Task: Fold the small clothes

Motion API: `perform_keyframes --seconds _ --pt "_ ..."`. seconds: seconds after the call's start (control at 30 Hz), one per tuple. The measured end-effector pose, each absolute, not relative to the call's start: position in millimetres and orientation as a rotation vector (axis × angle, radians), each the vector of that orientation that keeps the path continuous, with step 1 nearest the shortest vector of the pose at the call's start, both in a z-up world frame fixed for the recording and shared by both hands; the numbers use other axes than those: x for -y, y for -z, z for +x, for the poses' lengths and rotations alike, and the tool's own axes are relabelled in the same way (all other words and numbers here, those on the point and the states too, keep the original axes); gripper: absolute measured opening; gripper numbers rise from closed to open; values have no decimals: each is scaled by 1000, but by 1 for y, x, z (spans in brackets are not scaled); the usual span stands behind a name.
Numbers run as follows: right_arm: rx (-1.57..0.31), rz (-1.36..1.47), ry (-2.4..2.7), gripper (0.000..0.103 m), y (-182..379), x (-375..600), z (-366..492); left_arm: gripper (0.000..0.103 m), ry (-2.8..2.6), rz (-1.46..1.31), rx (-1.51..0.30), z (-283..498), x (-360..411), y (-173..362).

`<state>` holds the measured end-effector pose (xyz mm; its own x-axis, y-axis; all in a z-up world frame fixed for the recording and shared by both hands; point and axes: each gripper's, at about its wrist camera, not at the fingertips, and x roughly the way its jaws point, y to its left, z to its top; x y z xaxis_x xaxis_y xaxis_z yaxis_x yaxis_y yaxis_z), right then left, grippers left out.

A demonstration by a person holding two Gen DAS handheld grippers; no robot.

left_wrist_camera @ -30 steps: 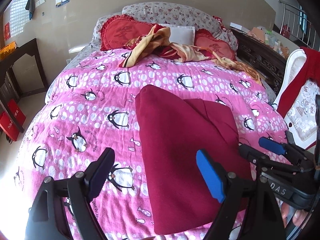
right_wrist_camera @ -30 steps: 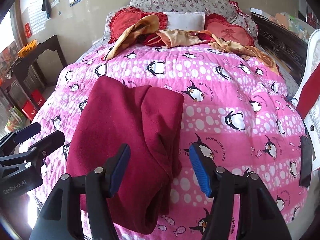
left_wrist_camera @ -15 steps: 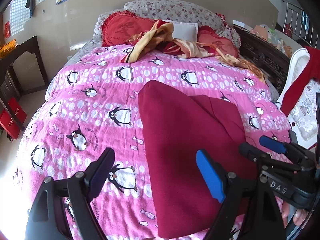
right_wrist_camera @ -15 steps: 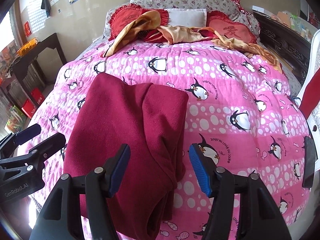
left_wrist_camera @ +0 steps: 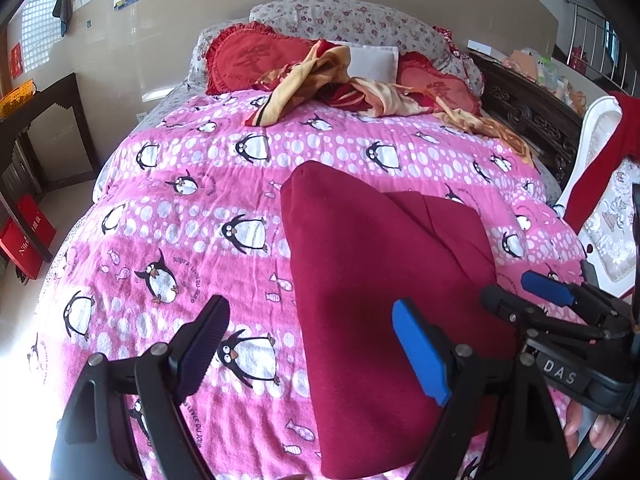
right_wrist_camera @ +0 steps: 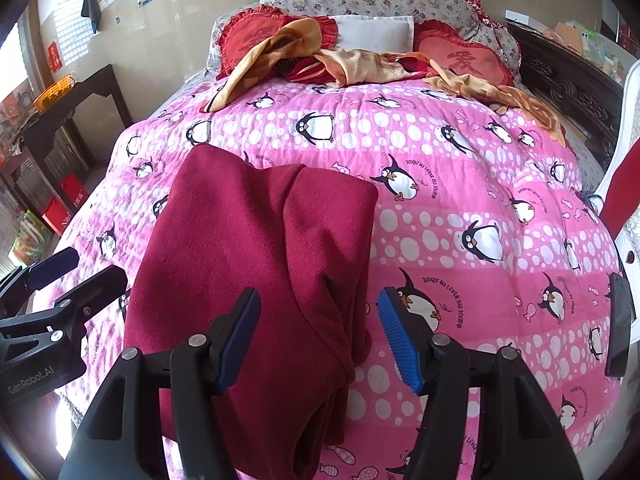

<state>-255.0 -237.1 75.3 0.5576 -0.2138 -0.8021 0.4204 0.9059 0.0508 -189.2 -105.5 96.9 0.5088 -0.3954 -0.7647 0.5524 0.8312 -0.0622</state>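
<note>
Folded garment (left_wrist_camera: 384, 304) lies on quilt (left_wrist_camera: 208, 216), near bed's foot. Behind garment: loose cloths (left_wrist_camera: 320, 76), then pillows (left_wrist_camera: 360, 24) at headboard. Chair (left_wrist_camera: 600, 200) right of garment, beside bed.

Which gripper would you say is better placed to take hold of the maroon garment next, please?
Right, probably: the right gripper has the maroon garment's bunched edge between its open fingers; the left gripper mostly frames the penguin blanket.

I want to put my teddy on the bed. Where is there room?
Free: the penguin blanket right of the dark red garment, and the pink strip between it and the pillows. Crowded: the head end, with heart cushions and a rumpled yellow cloth.
</note>
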Motion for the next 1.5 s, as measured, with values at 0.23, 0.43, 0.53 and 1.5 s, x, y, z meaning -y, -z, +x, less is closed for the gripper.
perform_keyframes --seconds 0.23,0.43,0.53,1.5 --pt "-910 253 375 54 -72 238 -253 87 577 202 -874 -189 107 -94" --pt "-914 257 370 54 -70 238 -253 87 574 197 -883 -188 107 -92" --pt "-916 258 370 54 -69 238 -251 87 570 193 -890 -186 106 -90" --pt "-933 259 352 54 -62 233 -243 87 551 177 -892 -181 101 -86"
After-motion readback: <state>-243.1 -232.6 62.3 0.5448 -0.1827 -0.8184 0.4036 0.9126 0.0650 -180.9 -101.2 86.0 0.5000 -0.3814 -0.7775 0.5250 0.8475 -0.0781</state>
